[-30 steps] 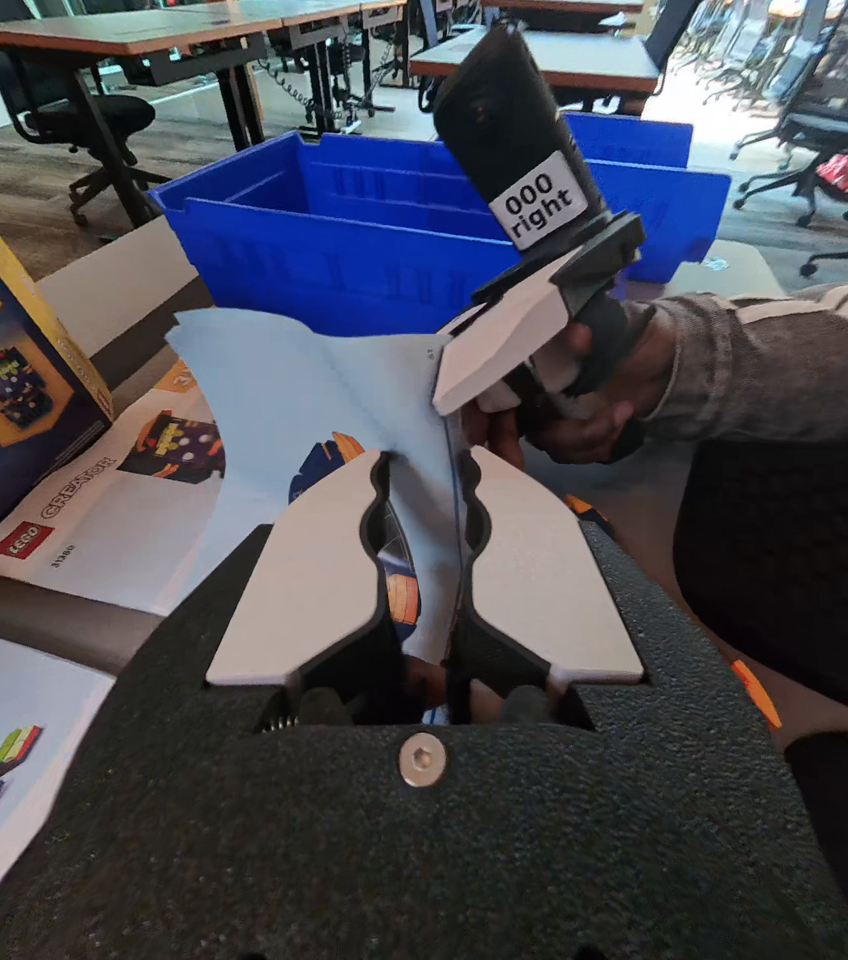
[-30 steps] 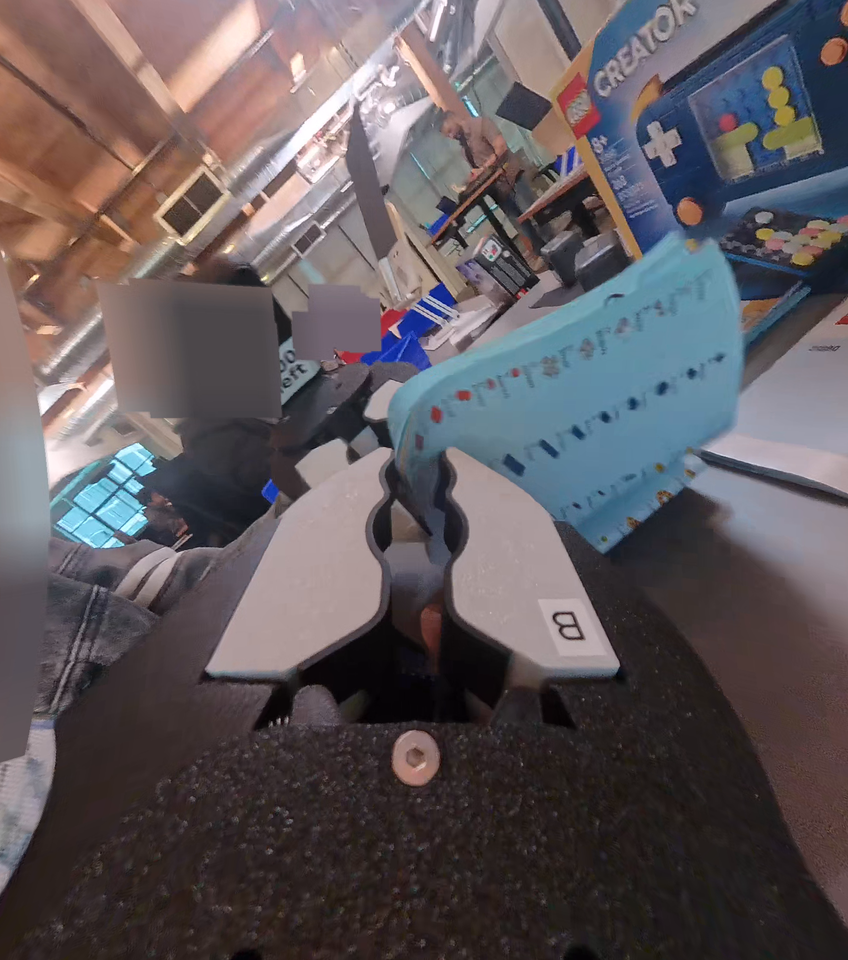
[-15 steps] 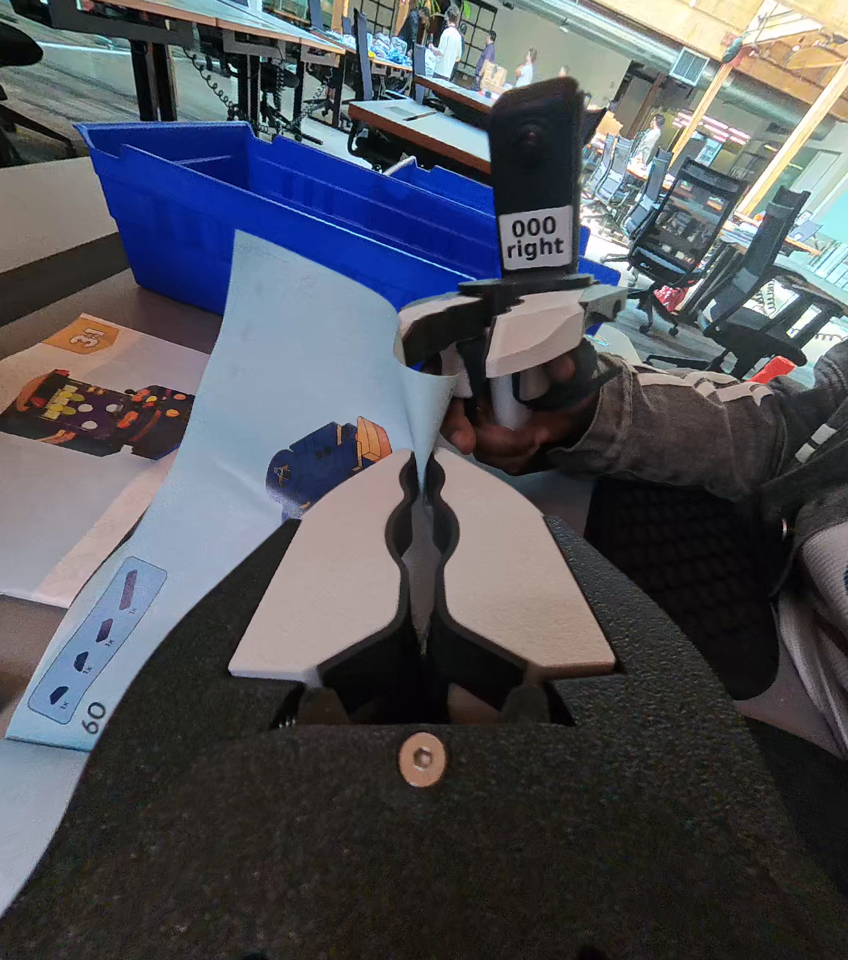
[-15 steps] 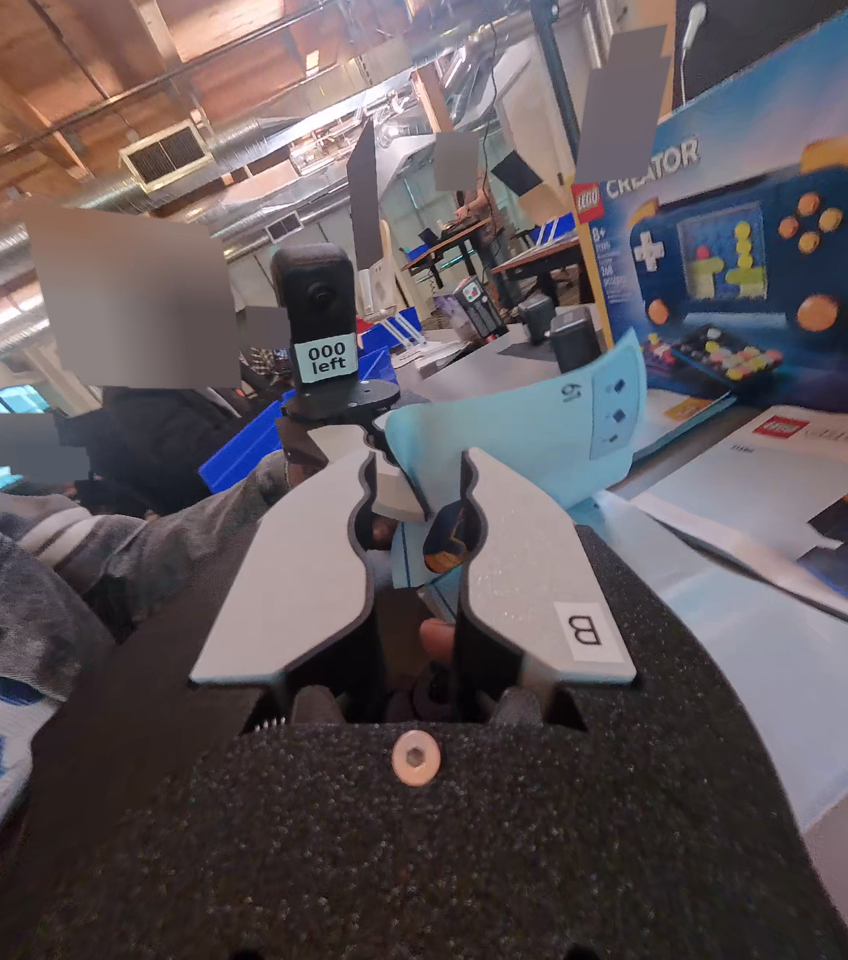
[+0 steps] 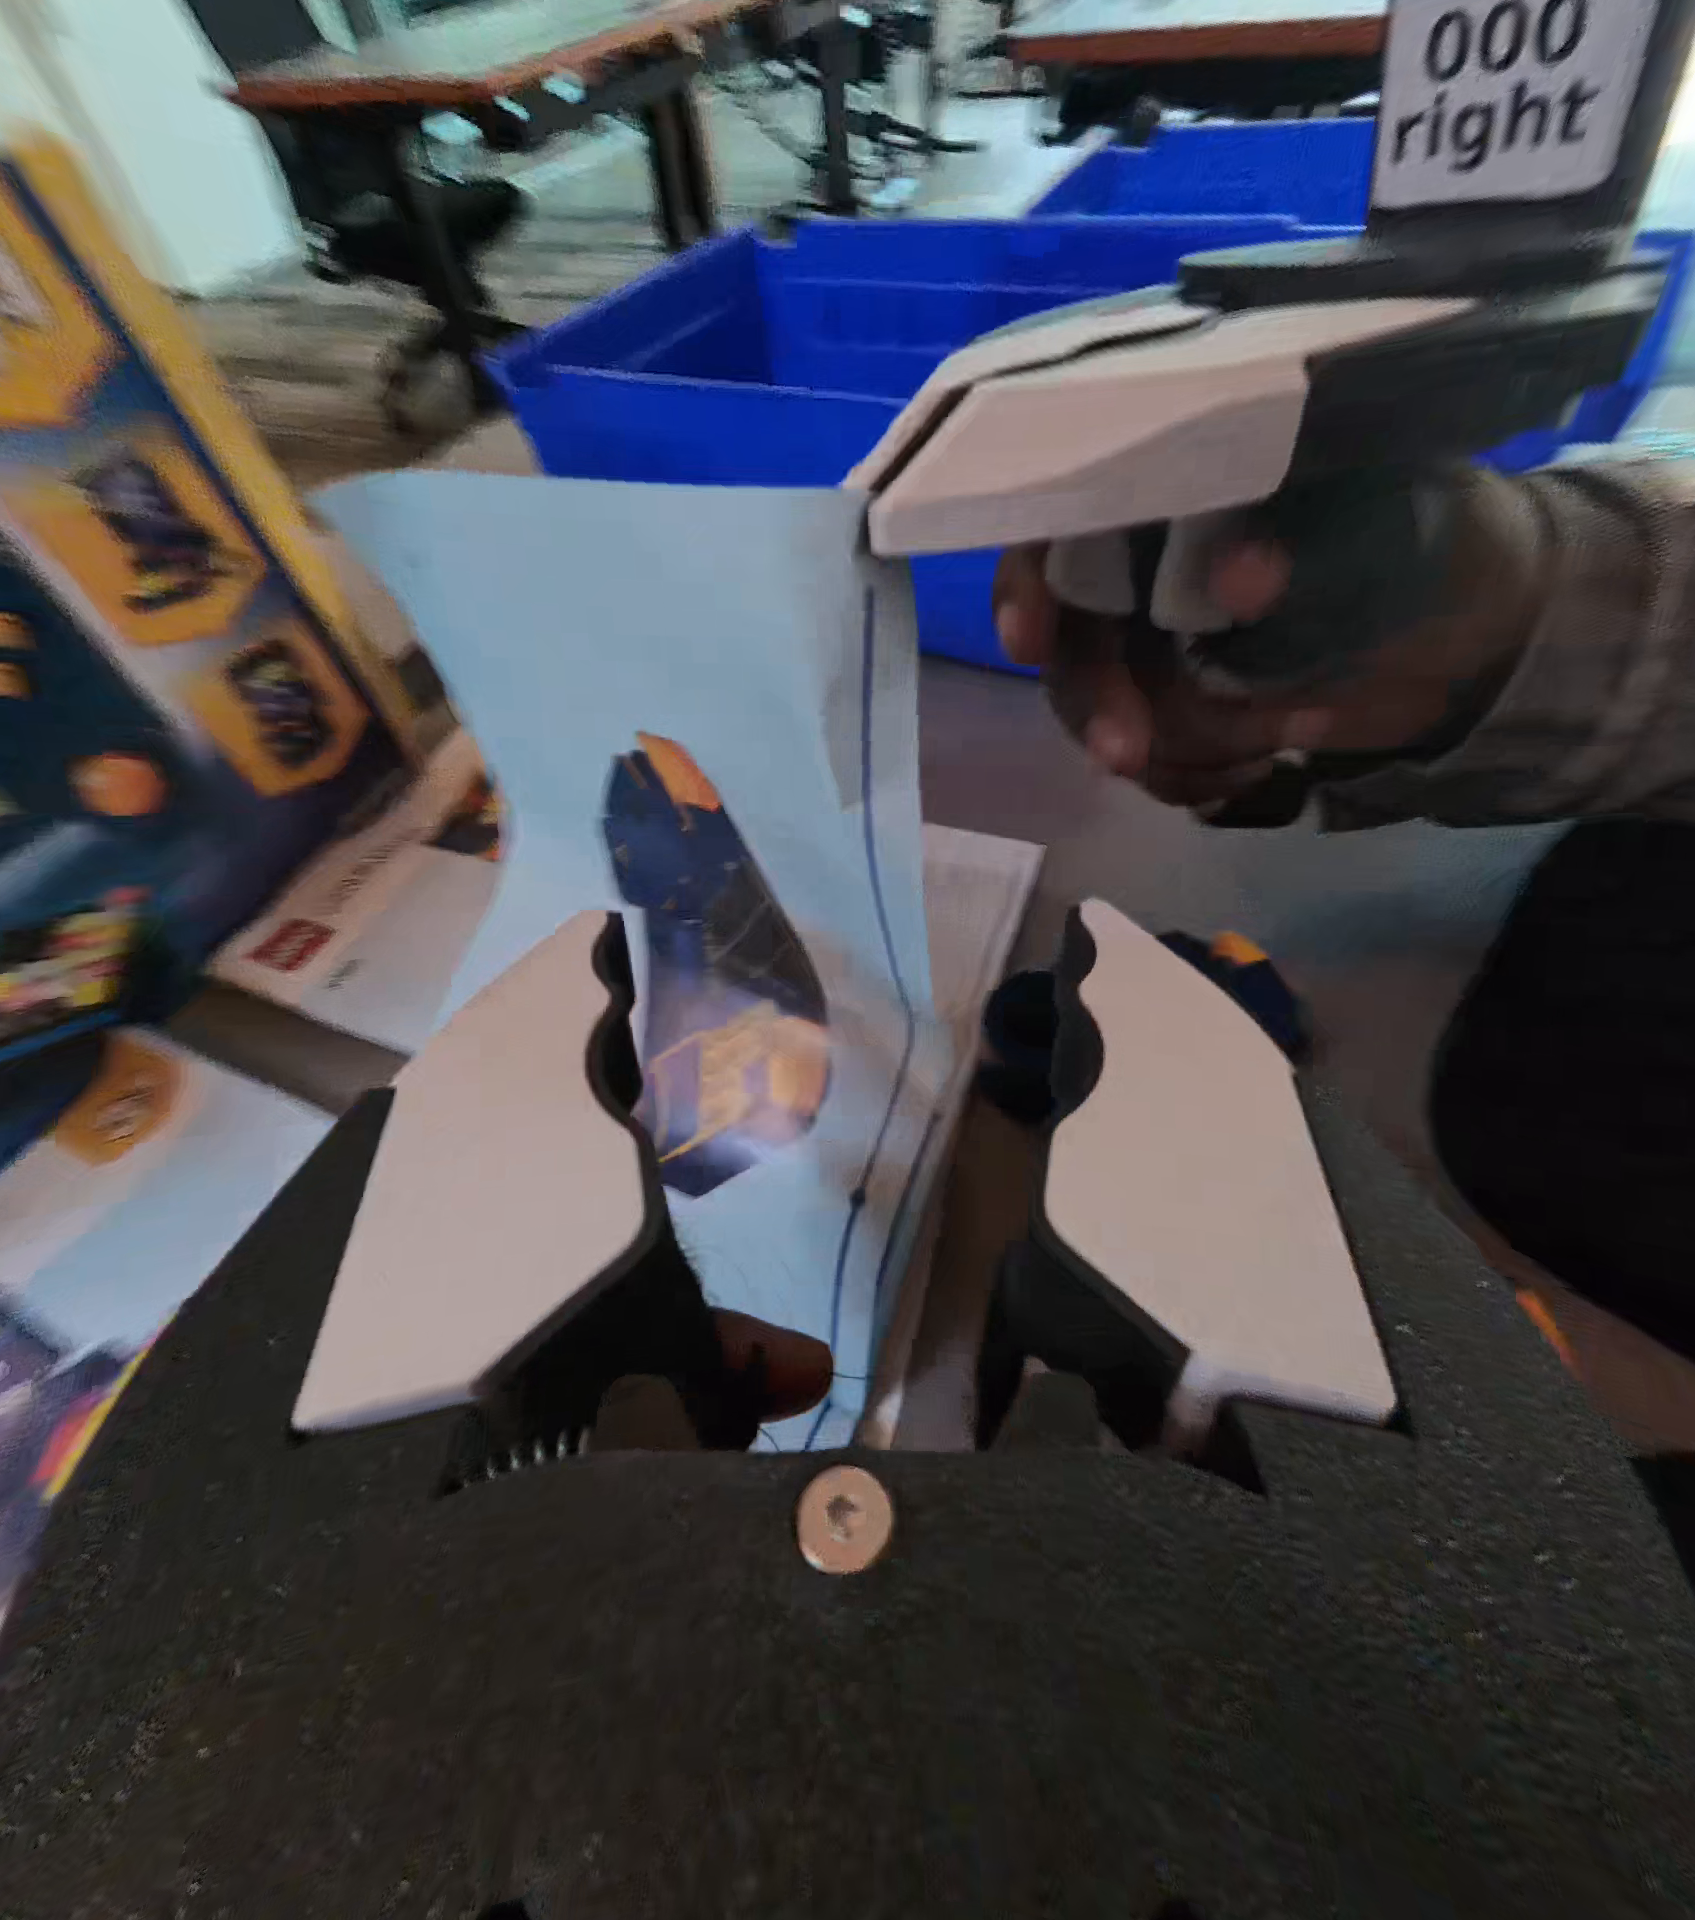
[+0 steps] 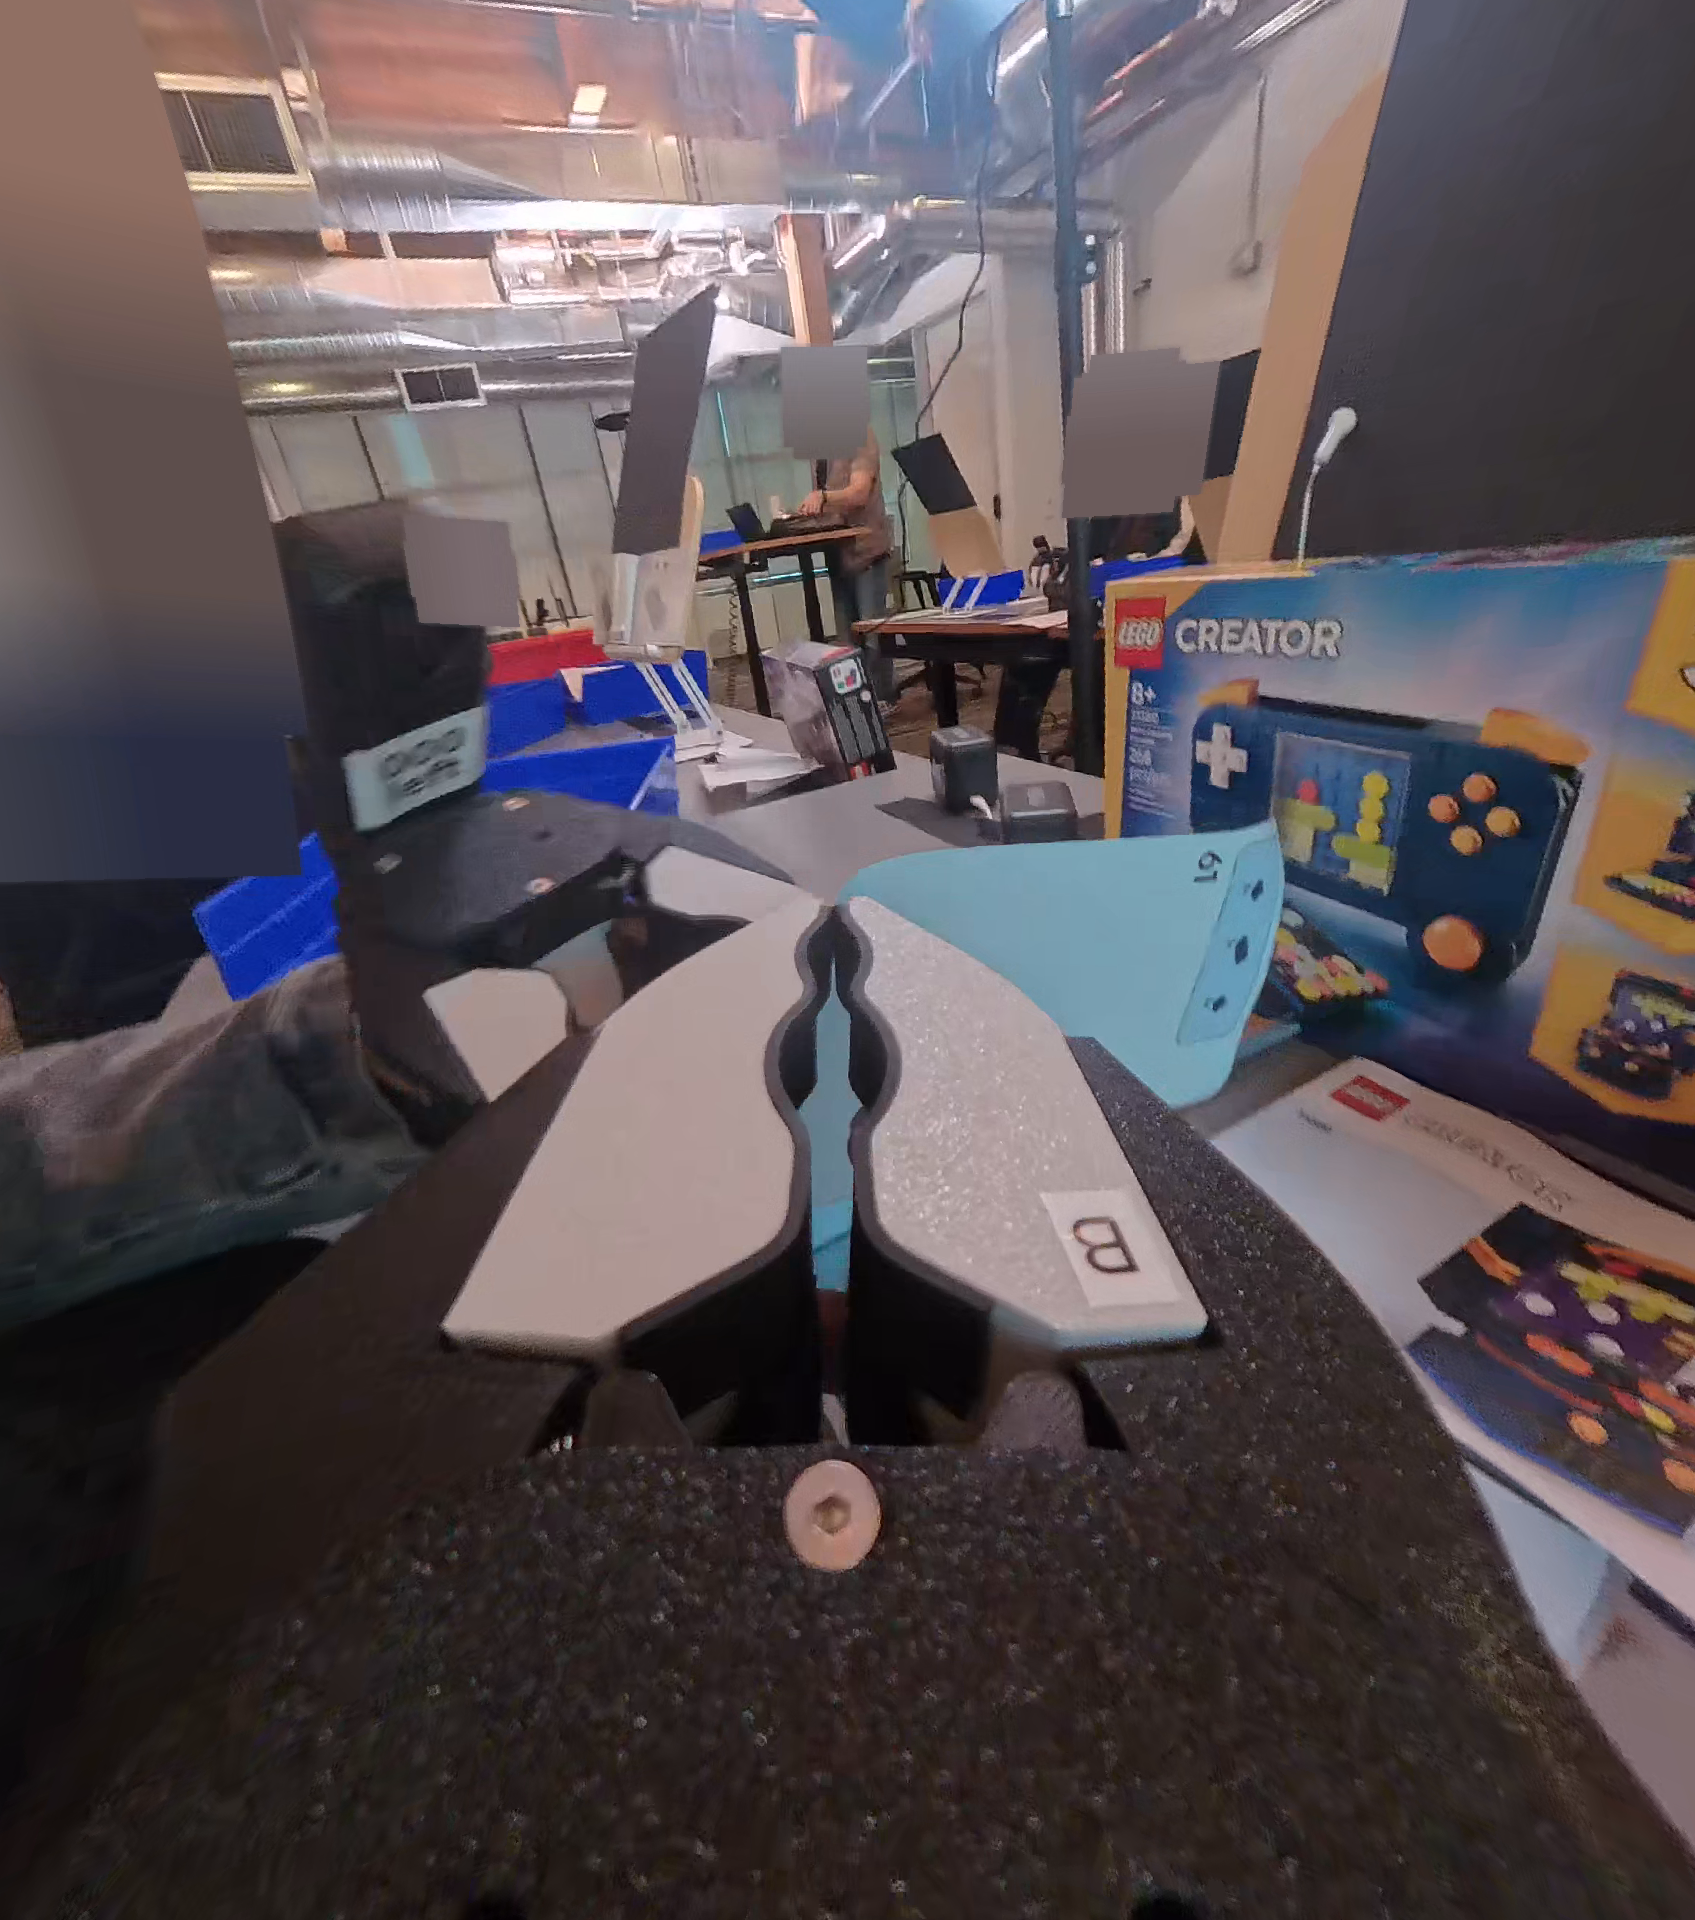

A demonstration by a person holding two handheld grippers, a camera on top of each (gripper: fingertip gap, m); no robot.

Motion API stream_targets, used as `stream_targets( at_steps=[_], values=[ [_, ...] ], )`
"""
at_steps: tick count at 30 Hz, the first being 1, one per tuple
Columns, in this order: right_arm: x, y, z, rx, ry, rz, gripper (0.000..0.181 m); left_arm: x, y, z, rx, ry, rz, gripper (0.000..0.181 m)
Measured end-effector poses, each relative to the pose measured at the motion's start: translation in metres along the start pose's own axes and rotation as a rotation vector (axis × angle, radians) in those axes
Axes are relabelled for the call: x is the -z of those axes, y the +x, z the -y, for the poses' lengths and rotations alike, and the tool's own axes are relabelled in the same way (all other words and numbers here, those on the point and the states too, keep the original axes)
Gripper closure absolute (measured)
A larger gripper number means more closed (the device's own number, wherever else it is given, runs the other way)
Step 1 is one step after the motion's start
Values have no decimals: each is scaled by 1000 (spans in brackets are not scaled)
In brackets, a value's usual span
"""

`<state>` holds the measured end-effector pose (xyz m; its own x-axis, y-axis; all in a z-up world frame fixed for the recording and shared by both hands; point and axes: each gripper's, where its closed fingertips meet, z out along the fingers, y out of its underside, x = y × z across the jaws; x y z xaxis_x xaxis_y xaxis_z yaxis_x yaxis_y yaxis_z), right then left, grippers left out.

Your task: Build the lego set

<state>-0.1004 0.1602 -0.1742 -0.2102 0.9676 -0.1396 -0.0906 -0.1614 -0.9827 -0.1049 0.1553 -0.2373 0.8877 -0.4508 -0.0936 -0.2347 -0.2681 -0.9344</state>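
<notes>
With the right tool (image 6: 835,920) pinched on the light-blue instruction page (image 5: 677,665) at frame centre and the left tool (image 5: 838,940) spread wide around its lower part, sweep the page over slowly, avoiding tearing.

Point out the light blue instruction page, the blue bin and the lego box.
light blue instruction page (image 5: 677,644), left wrist view, its plain upper half.
blue bin (image 5: 718,426), left wrist view, its near wall.
lego box (image 6: 1445,790), right wrist view, its printed front.
</notes>
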Motion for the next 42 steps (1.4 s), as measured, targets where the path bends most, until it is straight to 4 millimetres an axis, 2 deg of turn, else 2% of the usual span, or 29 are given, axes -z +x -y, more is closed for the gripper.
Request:
stream_targets(
  at_steps=[2,3,5,7,9,11,12,14,16,18,19,20,21,22,24,25,27,28,30,32,35,40,42],
  values=[
    [-18,-6,7,-6,-37,33,181,31,-18,10,-78,90,247,111],
    [-31,-13,7,-3,-71,65,181,53,-25,16,-114,151,369,122],
    [-64,-33,0,0,-182,156,181,97,-24,22,-189,262,551,153],
    [-98,-58,-14,-8,-286,271,181,124,-13,17,-219,304,632,166],
    [-129,-80,-35,0,-373,368,181,126,0,2,-209,249,621,167],
    [-149,-107,-54,-46,-437,510,181,118,9,-14,-215,165,599,167],
    [-151,-120,-55,-93,-448,592,170,113,12,-20,-230,131,592,167],
    [-147,-130,-38,-185,-424,672,149,102,17,-30,-277,42,570,165],
    [-132,-117,-10,-180,-342,660,146,93,18,-35,-325,-24,565,163],
    [-113,-76,3,-87,-316,511,159,83,18,-34,-345,-47,539,164],
    [-101,-50,0,-31,-346,405,170,77,18,-31,-347,-53,517,164],
    [-89,-23,-9,22,-402,300,181,70,17,-28,-343,-66,487,164],
    [-77,1,-24,65,-477,209,181,60,14,-27,-334,-91,449,164],
    [-64,18,-44,92,-565,157,181,50,8,-25,-327,-118,417,163],
    [-46,36,-84,133,-732,119,181,29,-9,-22,-342,-171,392,164],
    [-42,41,-101,162,-784,105,181,18,-21,-27,-365,-228,396,166],
    [-40,45,-128,196,-823,114,181,2,-44,-55,-385,-427,397,168],
    [-40,43,-139,190,-830,136,181,-1,-54,-74,-372,-523,406,170],
    [-34,49,-159,184,-867,143,181,7,-65,-111,-339,-675,424,174],
    [-32,49,-160,174,-830,174,181,15,-65,-113,-349,-599,471,176],
    [-29,43,-162,153,-843,232,181,22,-53,-115,-329,-593,506,176],
    [-27,43,-162,172,-843,242,181,18,-46,-113,-461,-585,592,181],
    [-25,47,-159,286,-861,263,181,15,-46,-112,-404,-529,586,181]
  ],
)
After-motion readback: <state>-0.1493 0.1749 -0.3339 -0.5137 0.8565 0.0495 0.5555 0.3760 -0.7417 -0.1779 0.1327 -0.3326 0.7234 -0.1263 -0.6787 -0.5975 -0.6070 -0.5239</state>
